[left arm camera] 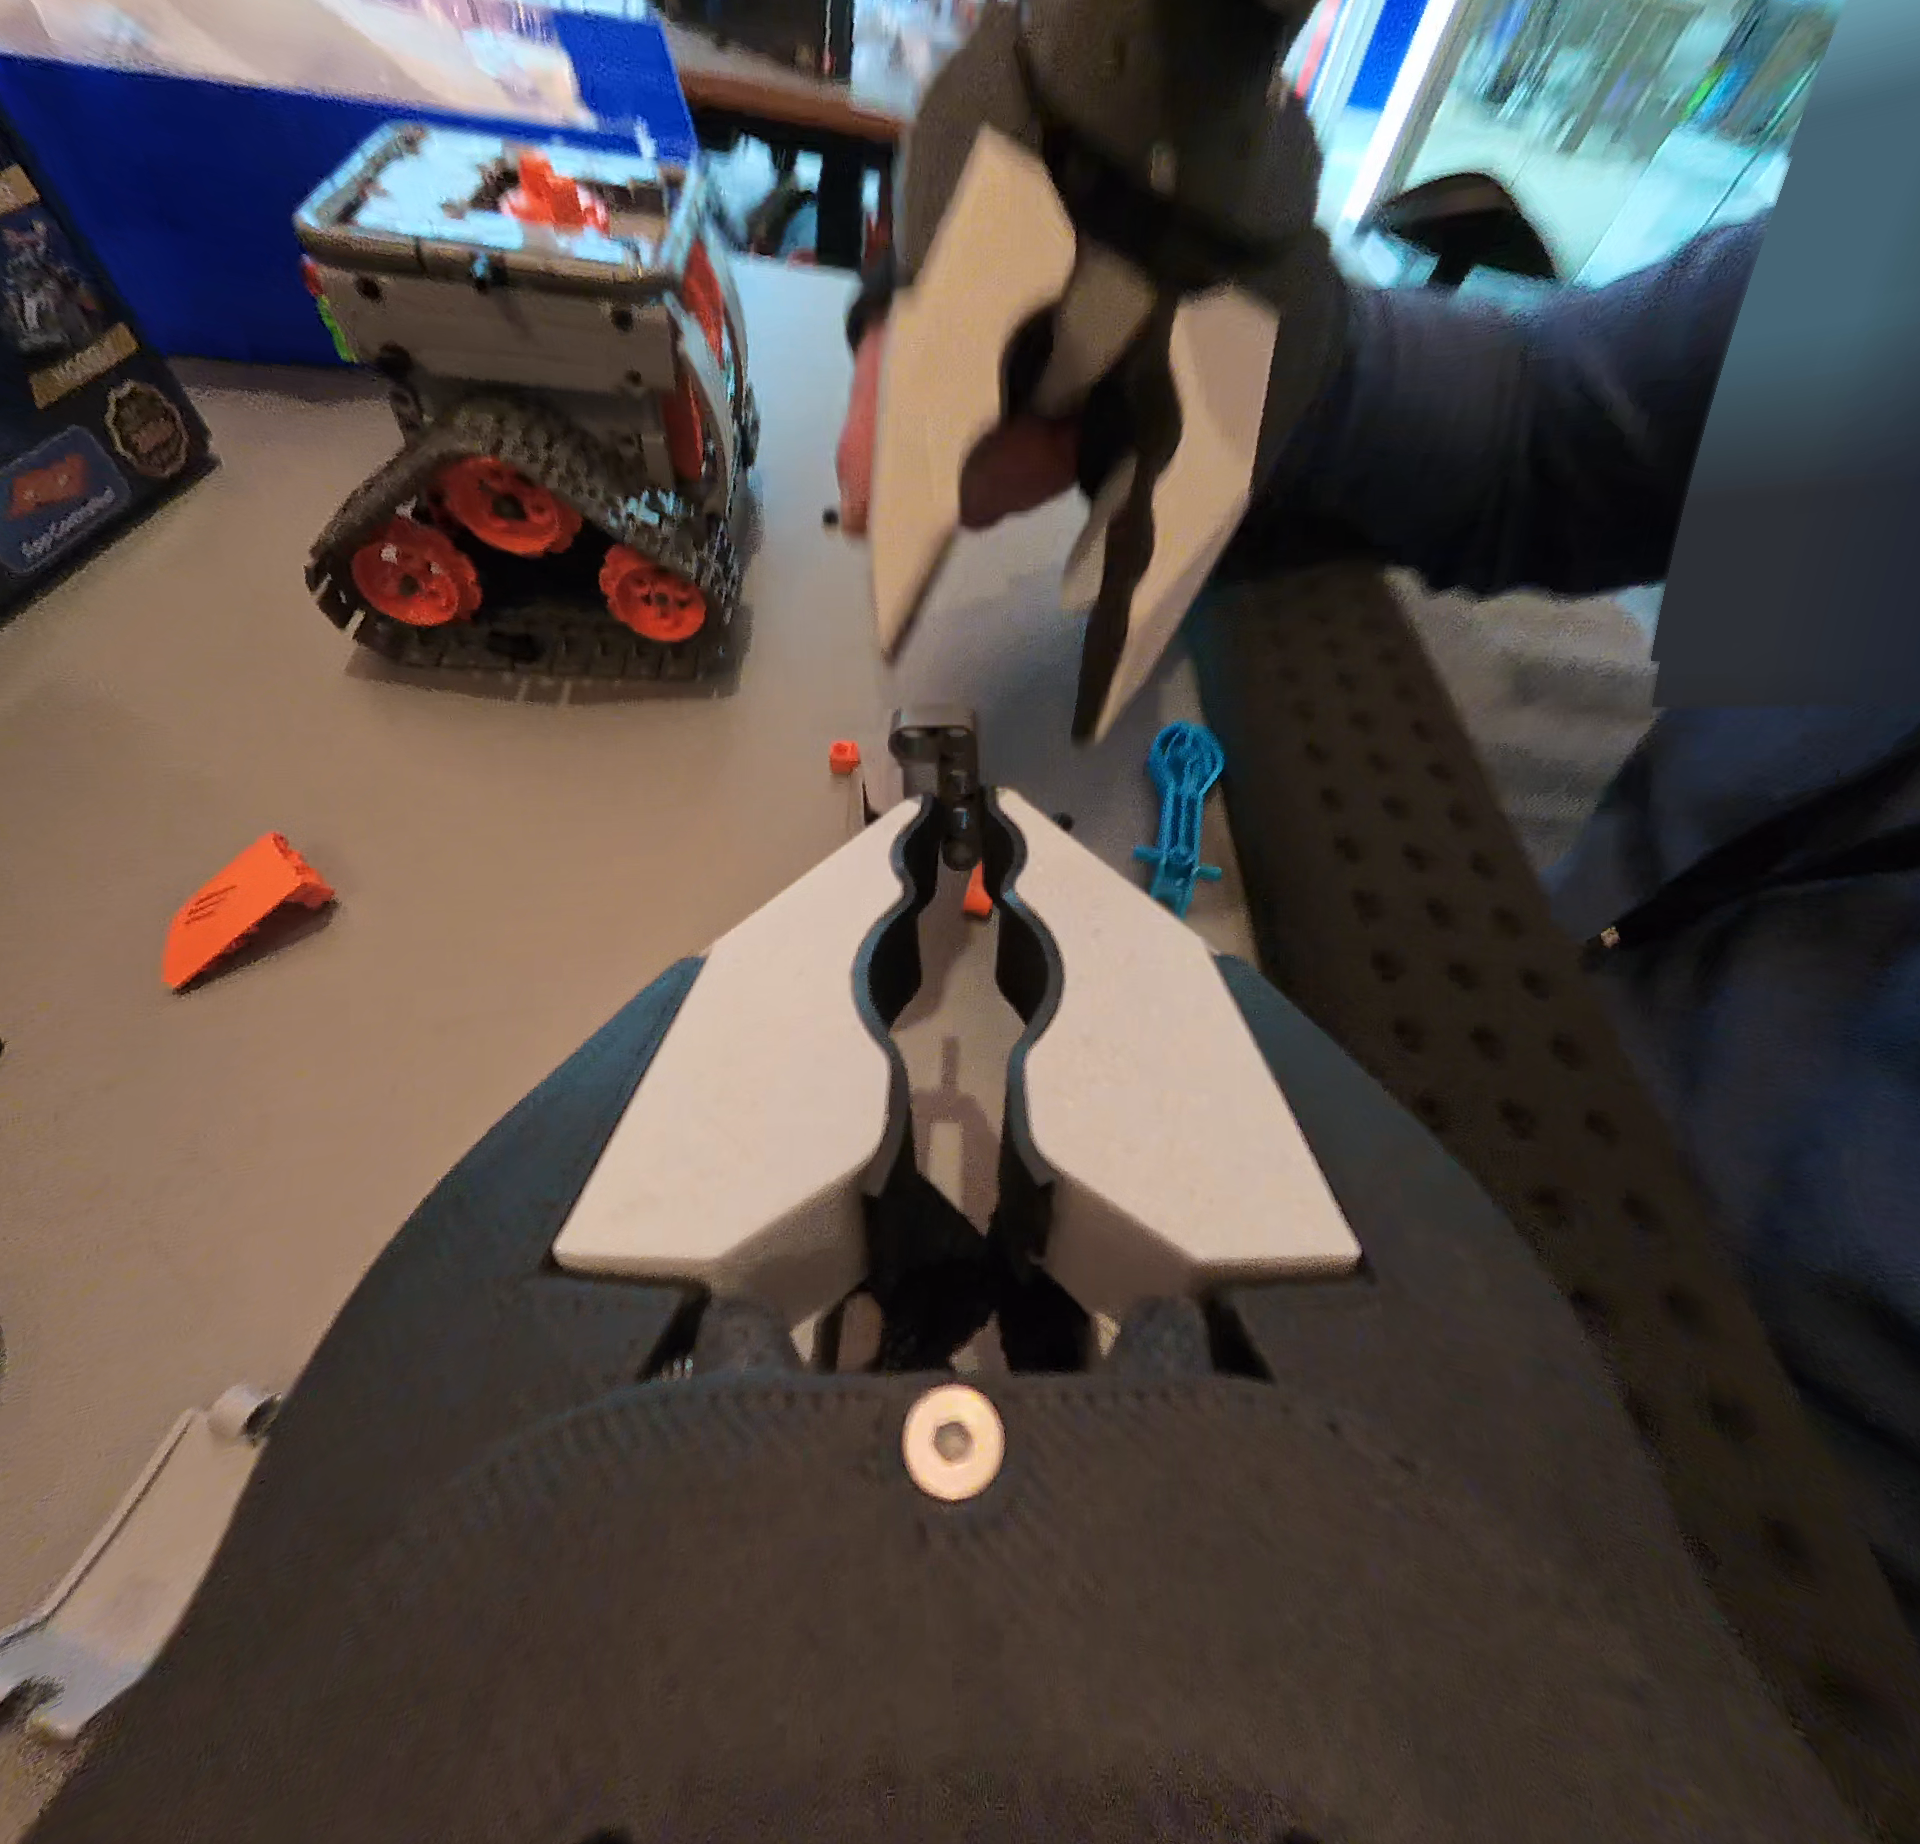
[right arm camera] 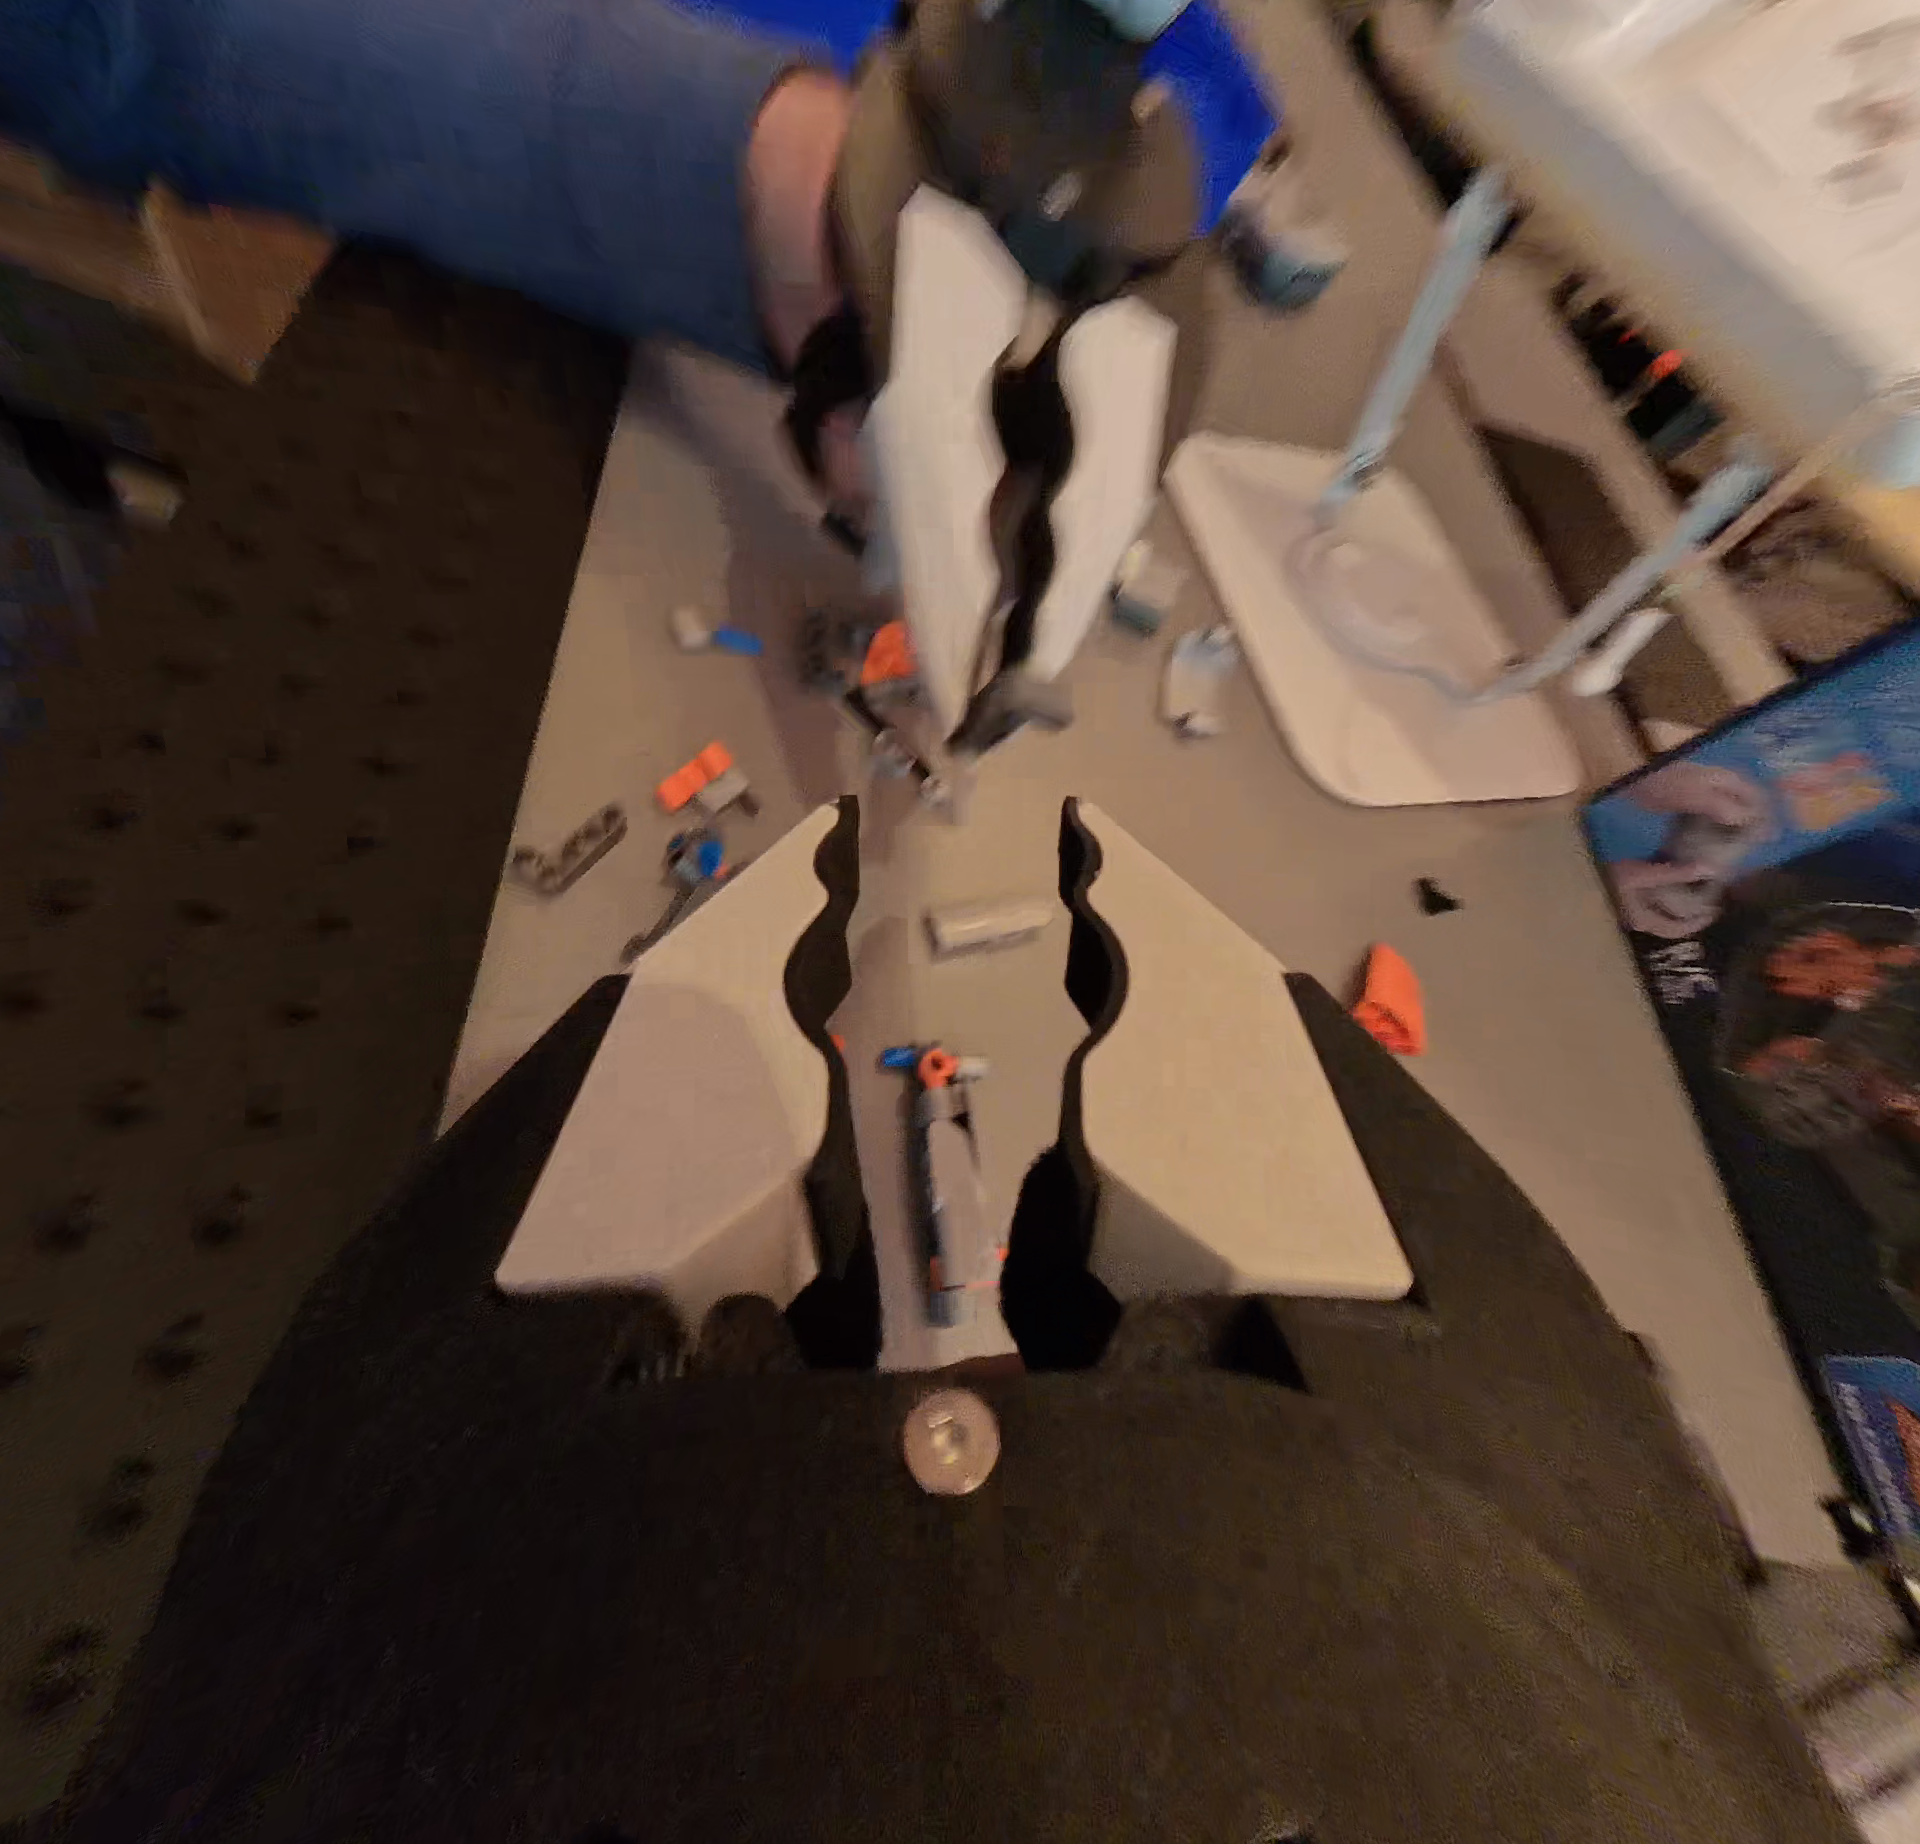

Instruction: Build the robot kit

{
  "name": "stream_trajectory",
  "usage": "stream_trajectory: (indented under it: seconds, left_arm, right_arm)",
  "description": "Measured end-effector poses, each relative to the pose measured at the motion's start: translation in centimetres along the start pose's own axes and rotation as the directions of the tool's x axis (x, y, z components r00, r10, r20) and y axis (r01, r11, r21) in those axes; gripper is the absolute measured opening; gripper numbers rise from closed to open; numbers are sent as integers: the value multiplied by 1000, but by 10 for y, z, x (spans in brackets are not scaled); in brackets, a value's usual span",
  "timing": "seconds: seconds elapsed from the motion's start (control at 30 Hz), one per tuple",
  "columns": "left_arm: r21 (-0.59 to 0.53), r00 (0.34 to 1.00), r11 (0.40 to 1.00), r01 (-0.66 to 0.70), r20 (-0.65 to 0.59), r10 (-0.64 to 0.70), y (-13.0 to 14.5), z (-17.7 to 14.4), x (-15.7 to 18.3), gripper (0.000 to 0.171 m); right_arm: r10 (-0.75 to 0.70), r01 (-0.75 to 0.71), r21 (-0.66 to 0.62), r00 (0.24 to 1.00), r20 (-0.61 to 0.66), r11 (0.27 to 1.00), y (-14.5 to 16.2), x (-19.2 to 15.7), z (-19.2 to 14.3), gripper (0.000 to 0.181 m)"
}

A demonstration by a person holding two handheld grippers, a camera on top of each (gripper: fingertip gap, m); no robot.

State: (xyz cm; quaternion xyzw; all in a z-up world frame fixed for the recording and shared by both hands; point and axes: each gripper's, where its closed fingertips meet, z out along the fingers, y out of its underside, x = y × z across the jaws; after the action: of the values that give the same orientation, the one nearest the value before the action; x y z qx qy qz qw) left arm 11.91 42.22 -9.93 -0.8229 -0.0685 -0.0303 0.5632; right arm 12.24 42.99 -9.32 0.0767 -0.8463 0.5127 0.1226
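At 12 o'clock of left wrist view, left gripper [left arm camera: 951,818] pinching dark grey brick piece [left arm camera: 940,755]: light, rigid, slippery; gripping its narrow stem. Right gripper [right arm camera: 956,818] hovering wide, empty, over grey axle assembly [right arm camera: 940,1181]. Tracked brick vehicle [left arm camera: 530,412] sitting at 10 o'clock.

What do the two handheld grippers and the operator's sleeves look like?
Both the left gripper and right gripper have a textured black printed body, a silver washer-and-bolt at centre, and pale grey wedge fingers lined with wavy black pads. The person wears dark blue long sleeves.
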Motion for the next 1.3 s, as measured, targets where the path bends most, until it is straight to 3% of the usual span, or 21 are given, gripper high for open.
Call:
stream_trajectory:
  seconds: [0.07,0.37,0.57,0.8,0.9,1.03,1.17,1.3]
  left_arm:
    - [-73,998,996,-61,9,61,7,9,6,5]
    - [-101,995,993,-58,-82,50,10,18,23,6]
    - [-168,989,983,-79,-133,57,20,21,33,6]
    - [-208,984,970,-128,-145,99,25,24,40,6]
    - [-212,989,968,-131,-95,113,25,24,32,9]
    - [-302,981,935,-187,-14,191,36,14,22,27]
    - [-407,960,872,-272,-48,277,56,6,39,40]
    - [-513,943,799,-314,-73,324,84,16,42,40]
  right_arm:
    - [17,-15,54,999,-28,998,-12,7,-7,37]
    - [-205,205,-21,979,5,978,-6,-16,4,8]
    - [-221,227,-60,971,87,972,5,-29,4,31]
    - [-314,329,-129,941,127,935,19,-38,14,16]
    - [-292,307,-153,950,111,939,23,-33,11,13]
    - [-208,218,-161,975,74,963,31,-24,6,13]
    - [-122,142,-193,986,114,971,44,-27,2,13]
    - [-76,113,-254,986,150,961,58,-34,-3,14]
